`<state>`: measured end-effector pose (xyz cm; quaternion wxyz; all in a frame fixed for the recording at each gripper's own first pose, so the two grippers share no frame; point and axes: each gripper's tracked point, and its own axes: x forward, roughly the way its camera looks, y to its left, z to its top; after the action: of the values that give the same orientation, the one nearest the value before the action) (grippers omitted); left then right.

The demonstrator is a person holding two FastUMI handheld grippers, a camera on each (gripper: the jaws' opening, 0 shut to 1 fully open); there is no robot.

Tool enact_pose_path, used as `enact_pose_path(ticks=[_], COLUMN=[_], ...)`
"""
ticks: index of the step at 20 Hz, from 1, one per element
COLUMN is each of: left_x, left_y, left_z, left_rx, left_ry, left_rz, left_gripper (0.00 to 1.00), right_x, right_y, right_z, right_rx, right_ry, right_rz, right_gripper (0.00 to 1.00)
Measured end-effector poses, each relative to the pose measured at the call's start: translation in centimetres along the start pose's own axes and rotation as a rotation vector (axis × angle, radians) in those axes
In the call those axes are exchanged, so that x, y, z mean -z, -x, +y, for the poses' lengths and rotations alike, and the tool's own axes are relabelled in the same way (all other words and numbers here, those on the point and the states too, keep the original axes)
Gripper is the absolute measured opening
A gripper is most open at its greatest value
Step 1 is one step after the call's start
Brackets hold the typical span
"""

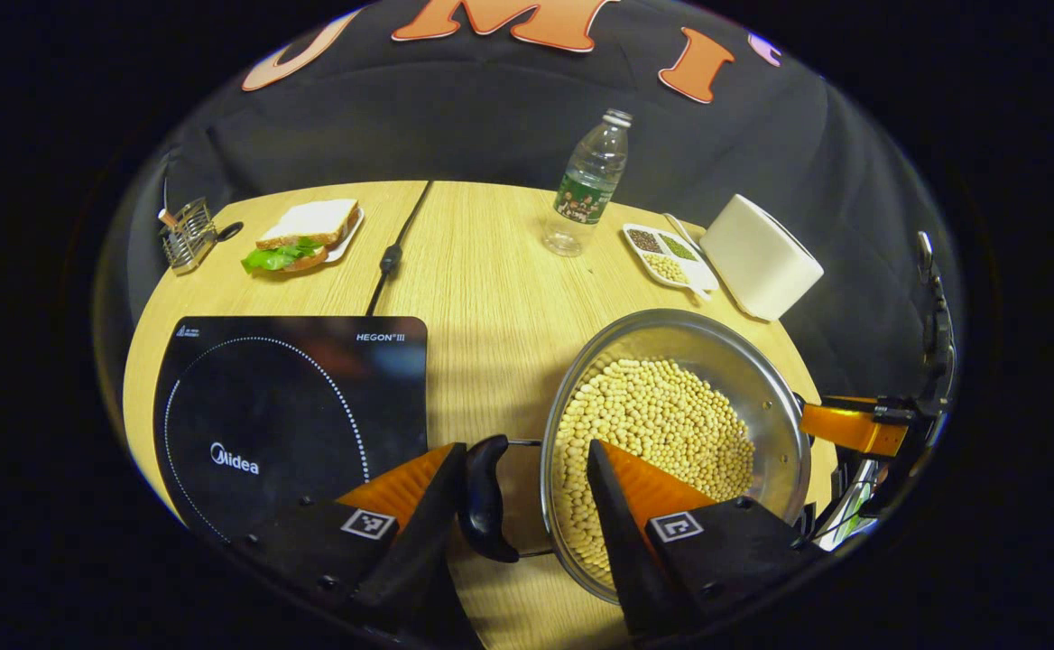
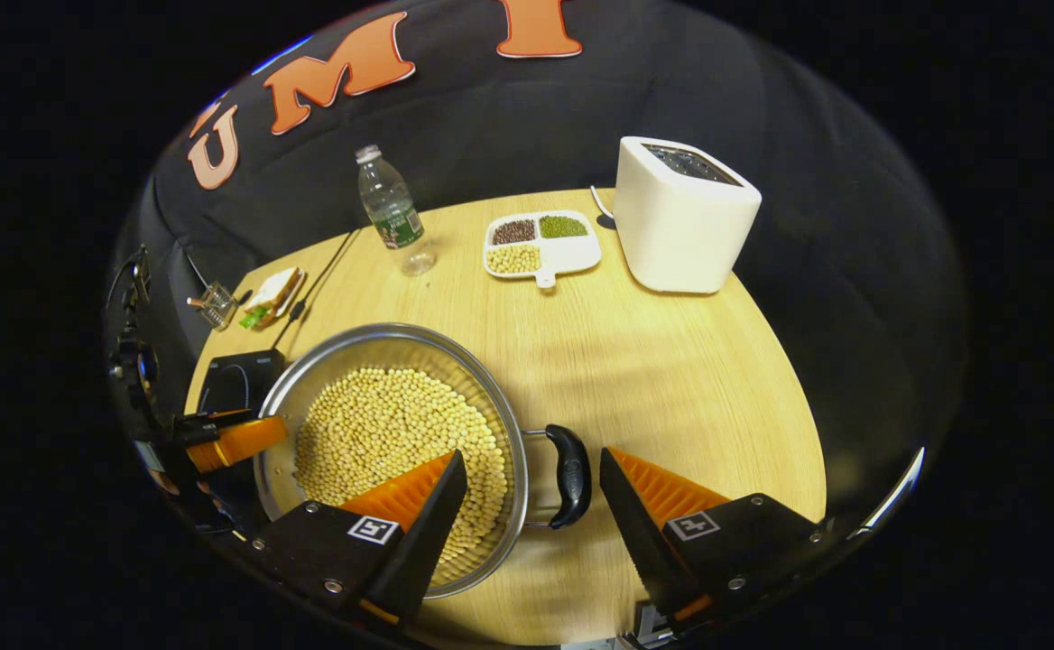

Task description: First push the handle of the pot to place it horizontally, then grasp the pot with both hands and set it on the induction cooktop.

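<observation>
A steel pot [image 1: 766, 397] full of pale beans stands on the wooden table, to the right of the black induction cooktop [image 1: 283, 406]. My left gripper [image 1: 527, 474] is open, its fingers straddling the pot's black left handle [image 1: 486, 496] and the near rim. In the right gripper view the pot [image 2: 374, 348] lies low and left, and its other black handle [image 2: 572, 474] sits between the fingers of my open right gripper [image 2: 531, 474]. Each gripper shows across the pot from the other: the right gripper [image 1: 852, 426] and the left gripper [image 2: 229, 438].
A water bottle [image 1: 588, 185], a sandwich on a plate [image 1: 306, 236], a small wire rack [image 1: 186, 236], a divided dish of beans [image 1: 667, 255] and a white toaster [image 1: 760, 257] stand along the table's far side. The cooktop's cable [image 1: 392, 257] runs to the back.
</observation>
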<state>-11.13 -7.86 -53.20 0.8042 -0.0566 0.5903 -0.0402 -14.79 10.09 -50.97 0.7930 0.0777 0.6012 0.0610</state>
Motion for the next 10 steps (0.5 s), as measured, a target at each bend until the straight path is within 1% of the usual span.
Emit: enact_pose_path(ticks=[1, 2, 6, 7, 8, 9, 10], left_x=[0.3, 0.5, 0.0, 0.0, 0.0, -0.2, -0.2], left_y=[-0.2, -0.4, -1.0, -1.1, -1.4, -1.6, -1.8], left_z=[0.2, 0.3, 0.5, 0.5, 0.8, 0.8, 1.0], left_rx=[-0.011, -0.016, -0.058, -0.067, -0.087, -0.100, -0.115], left_ry=[0.006, 0.012, -0.021, -0.025, -0.023, -0.026, -0.034], left_rz=[-0.008, -0.004, -0.045, -0.053, -0.055, -0.065, -0.064], left_gripper=[0.90, 0.85, 0.80, 0.80, 0.84, 0.82, 0.74], right_x=[0.4, 0.8, 1.9, 2.0, 2.0, 2.1, 2.1], right_y=[-0.4, -0.9, -2.2, -2.6, -3.0, -3.2, -3.6], right_z=[-0.2, -0.2, -0.1, -0.1, -0.4, -0.7, -0.9], right_rx=[0.007, 0.010, 0.020, 0.026, 0.042, 0.056, 0.069], right_ry=[-0.003, -0.006, -0.013, -0.015, -0.014, -0.014, -0.018], right_rz=[0.004, 0.017, 0.038, 0.040, 0.041, 0.041, 0.044], right_gripper=[0.93, 0.92, 0.88, 0.86, 0.84, 0.81, 0.79])
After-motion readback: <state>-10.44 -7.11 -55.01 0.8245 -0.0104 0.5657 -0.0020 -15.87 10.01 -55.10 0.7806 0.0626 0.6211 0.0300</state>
